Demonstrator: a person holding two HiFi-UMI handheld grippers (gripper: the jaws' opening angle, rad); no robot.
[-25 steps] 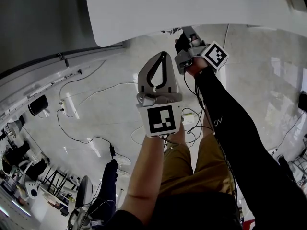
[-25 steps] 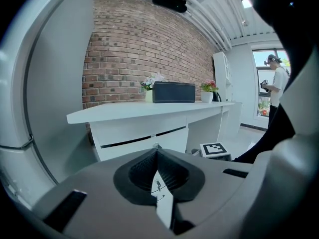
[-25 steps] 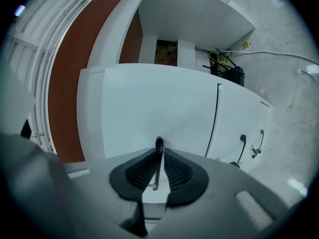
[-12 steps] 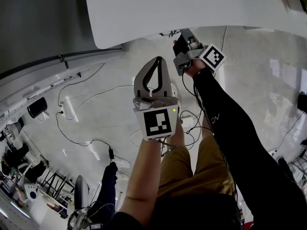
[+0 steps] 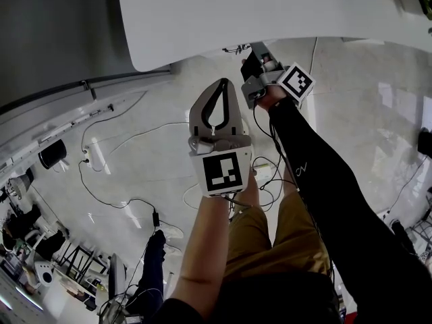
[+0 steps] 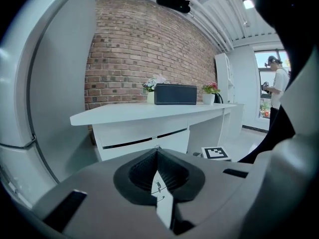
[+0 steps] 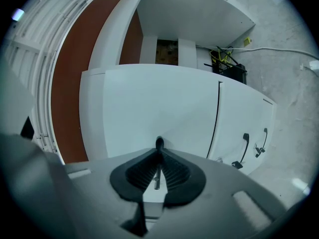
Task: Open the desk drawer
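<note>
The white desk fills the top of the head view. My right gripper reaches level under its front edge. In the right gripper view a white drawer front stands close ahead, and its small dark handle sticks up between my right gripper's tips. The jaws have just been closing and are shut on that handle. My left gripper hangs in the air in front of the desk, shut and empty. In the left gripper view, past the gripper, the desk shows further off.
To the right of the held drawer is a second white front with two dark handles. Cables and a black box lie under the desk. Loose cables run over the pale floor. A dark box and flowers stand on the desk; a person stands far right.
The left gripper has drifted slightly to the left in the head view. The right gripper has stayed at the desk's edge.
</note>
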